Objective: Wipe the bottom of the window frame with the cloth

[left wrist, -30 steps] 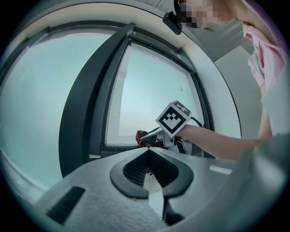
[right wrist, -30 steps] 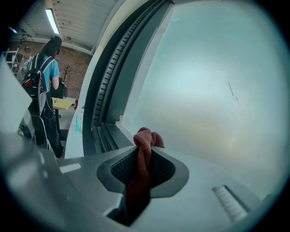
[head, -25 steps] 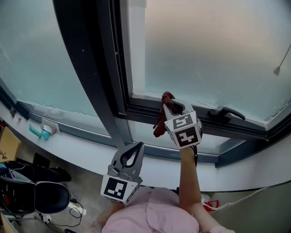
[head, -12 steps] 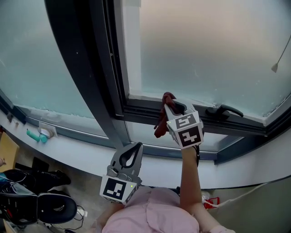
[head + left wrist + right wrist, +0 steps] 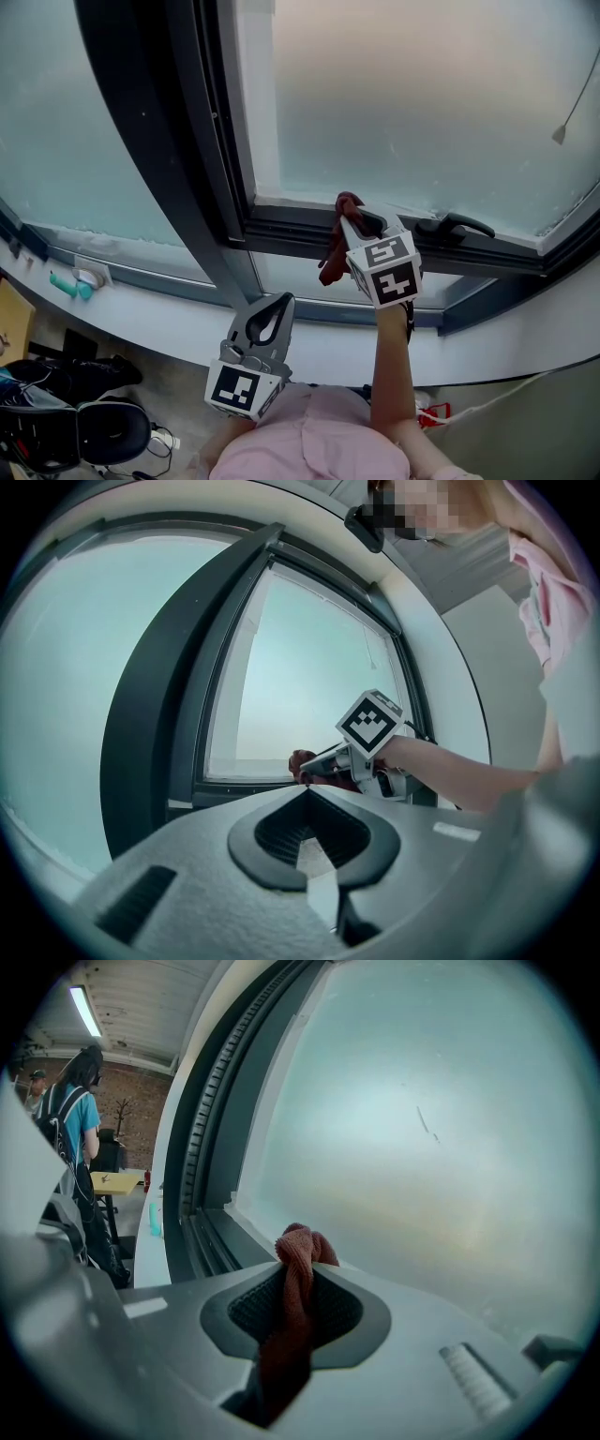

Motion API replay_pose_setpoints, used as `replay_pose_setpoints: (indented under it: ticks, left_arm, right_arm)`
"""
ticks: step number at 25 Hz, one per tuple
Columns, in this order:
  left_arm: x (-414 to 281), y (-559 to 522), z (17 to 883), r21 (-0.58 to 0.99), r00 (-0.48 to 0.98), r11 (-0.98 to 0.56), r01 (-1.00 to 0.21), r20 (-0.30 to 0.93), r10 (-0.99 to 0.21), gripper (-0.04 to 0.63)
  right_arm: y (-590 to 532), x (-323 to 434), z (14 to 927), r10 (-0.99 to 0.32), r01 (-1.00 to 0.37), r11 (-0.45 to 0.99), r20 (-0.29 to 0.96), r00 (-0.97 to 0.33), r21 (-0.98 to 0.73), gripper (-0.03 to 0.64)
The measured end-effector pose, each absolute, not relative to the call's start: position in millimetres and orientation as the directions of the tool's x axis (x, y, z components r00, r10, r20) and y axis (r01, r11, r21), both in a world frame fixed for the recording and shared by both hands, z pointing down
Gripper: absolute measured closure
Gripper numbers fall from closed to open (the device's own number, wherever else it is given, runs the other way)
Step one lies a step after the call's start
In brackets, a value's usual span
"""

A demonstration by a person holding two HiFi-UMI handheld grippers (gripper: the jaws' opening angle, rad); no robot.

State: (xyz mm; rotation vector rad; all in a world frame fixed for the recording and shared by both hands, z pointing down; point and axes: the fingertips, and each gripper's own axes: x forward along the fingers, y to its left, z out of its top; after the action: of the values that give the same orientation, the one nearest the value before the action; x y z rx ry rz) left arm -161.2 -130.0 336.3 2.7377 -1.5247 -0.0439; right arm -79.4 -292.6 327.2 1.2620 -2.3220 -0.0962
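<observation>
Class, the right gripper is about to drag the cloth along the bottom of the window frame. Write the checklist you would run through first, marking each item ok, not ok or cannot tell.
1. Cloth clamped in the right gripper: ok.
2. Cloth touching the bottom of the window frame: cannot tell; its tip is at the rail, but contact is unclear.
3. Path to the right free: not ok; the handle sits on the rail there.
4. Path to the left free: ok, as far as the dark post.
5. Left gripper out of the way: ok; shut, empty, held low.
</observation>
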Motion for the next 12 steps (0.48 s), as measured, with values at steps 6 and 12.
replay_pose_setpoints:
  ticks: [6, 12]
  left_arm:
    - [-157.4, -130.7, 336.9, 0.022, 0.534, -0.534, -0.845, -0.016, -0.846, 0.598]
    - [-157.0, -129.0, 337.3, 0.021, 0.534, -0.535, -0.845, -0.015, -0.845, 0.598]
  right_arm:
    - [-291.4, -71.9, 327.2, -0.807, -0.778, 0.562, 0.391, -0.442, 0.28, 0.538]
    - [-291.3, -63.9, 327.4, -0.813, -0.788, 0.552, 0.389, -0.434, 0.273, 0.538]
